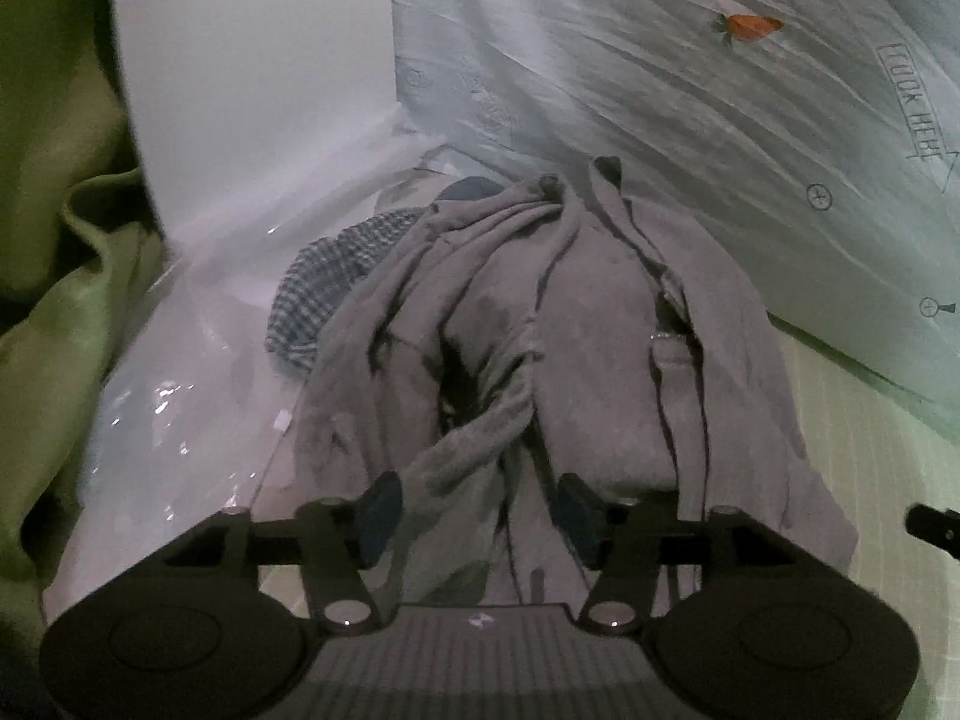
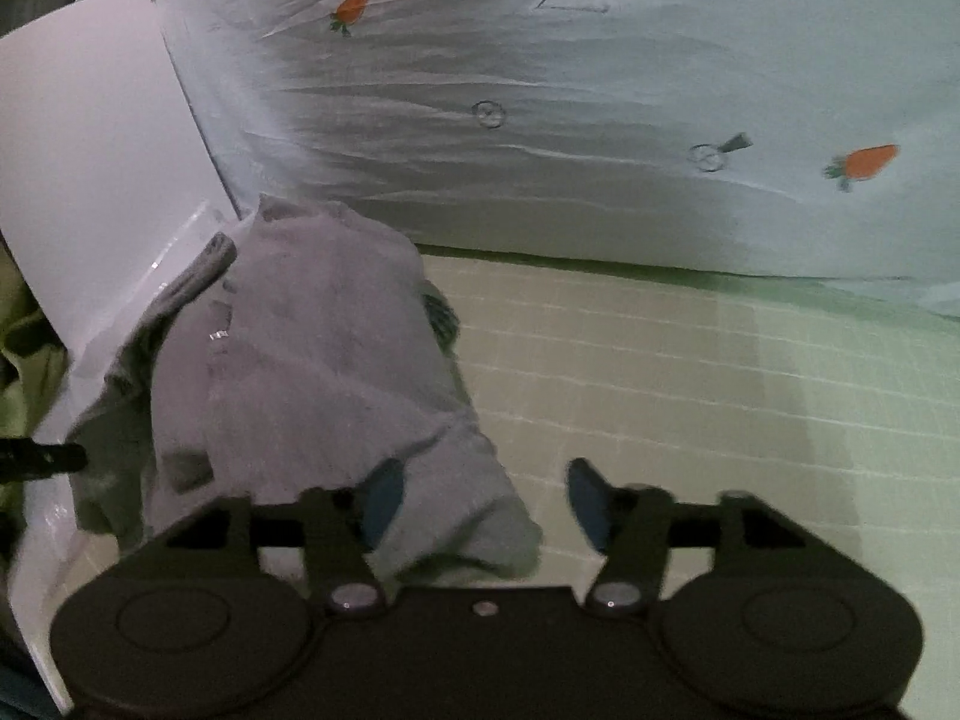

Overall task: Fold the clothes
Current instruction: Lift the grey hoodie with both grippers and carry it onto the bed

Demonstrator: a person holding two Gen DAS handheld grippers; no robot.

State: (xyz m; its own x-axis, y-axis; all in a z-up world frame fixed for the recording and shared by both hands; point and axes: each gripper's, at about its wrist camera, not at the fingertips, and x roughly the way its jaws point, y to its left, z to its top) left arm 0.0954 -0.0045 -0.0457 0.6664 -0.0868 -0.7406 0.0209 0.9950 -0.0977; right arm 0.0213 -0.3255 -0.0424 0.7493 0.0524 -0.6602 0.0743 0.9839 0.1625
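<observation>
The left gripper (image 1: 480,510) has a black body with two round housings, silver pivot screws and a ribbed grey centre plate. The right gripper (image 2: 480,504) is built alike, its centre plate dark. Each carries two black fingers with blue pads (image 2: 585,501).

Both views are dim, soft and slightly blurred, with black fisheye corners bending the edges. Small glints spark on the clear crinkled plastic sheet (image 1: 180,396). A broad shadow band crosses the pale green gridded mat (image 2: 774,396).
</observation>
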